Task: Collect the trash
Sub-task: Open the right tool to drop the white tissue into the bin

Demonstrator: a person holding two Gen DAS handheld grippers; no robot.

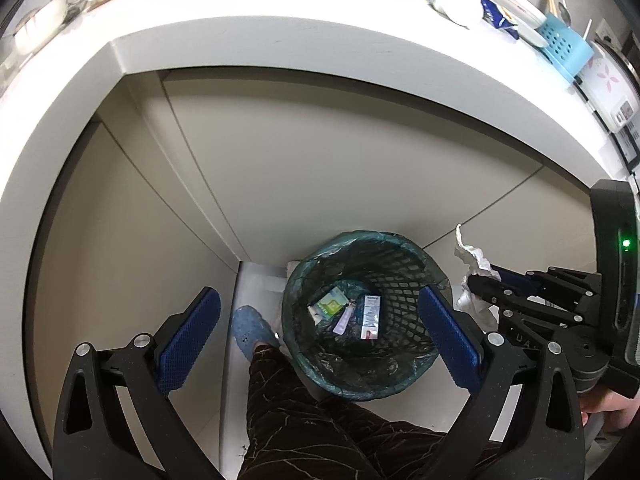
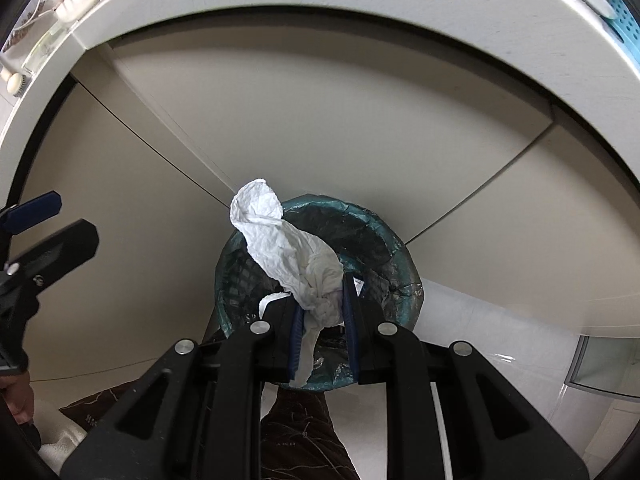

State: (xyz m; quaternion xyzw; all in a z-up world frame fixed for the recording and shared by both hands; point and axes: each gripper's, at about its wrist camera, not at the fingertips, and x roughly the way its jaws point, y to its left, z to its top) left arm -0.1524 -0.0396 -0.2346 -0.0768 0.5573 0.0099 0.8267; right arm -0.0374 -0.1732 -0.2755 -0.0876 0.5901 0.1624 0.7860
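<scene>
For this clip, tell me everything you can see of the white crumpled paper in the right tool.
The paper is white, thin and heavily creased, like a used tissue or paper towel, twisted into a long loose wad. Its lower end is pinched between the blue pads of the right tool, which is shut on it; the free end sticks out beyond the fingertips with a rounded flap. It hangs over the mouth of the bin with the green liner, touching nothing but the pads as far as I can tell.
</scene>
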